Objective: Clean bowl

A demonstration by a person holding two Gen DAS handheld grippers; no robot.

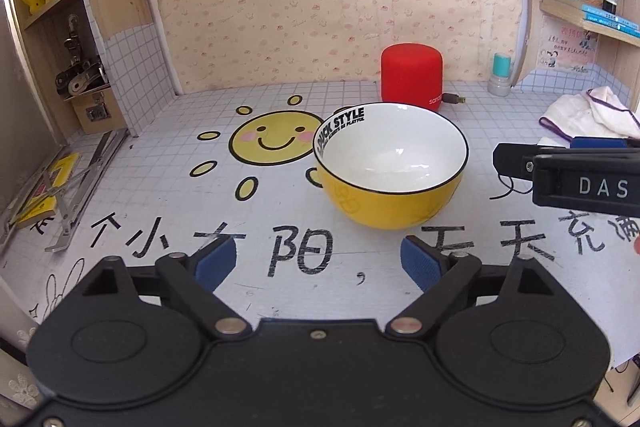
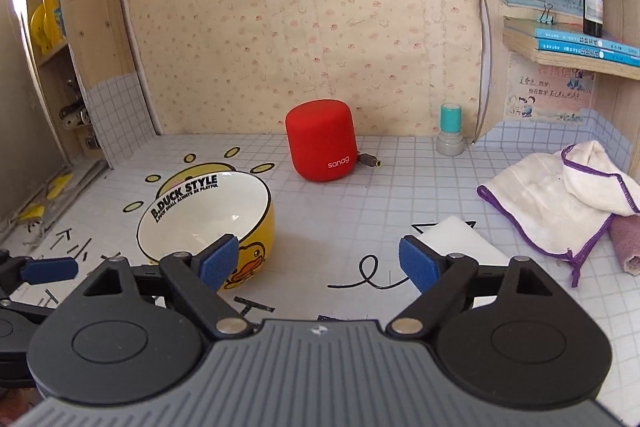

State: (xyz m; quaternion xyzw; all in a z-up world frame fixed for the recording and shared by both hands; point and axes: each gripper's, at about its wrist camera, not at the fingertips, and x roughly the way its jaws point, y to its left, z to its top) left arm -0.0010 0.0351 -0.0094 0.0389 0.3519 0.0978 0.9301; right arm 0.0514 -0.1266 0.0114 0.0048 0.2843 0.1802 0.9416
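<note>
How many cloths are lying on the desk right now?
2. A white cloth with purple edging lies at the right side of the desk; a pink cloth sits against it at the frame's right edge, partly cut off. Others may be out of view.

- Left tool [image 1: 316, 263]: jaws spread wide, nothing between the blue pads, tilted downward.
- Right tool [image 2: 318, 263]: jaws wide apart, empty, tilted downward.
</note>
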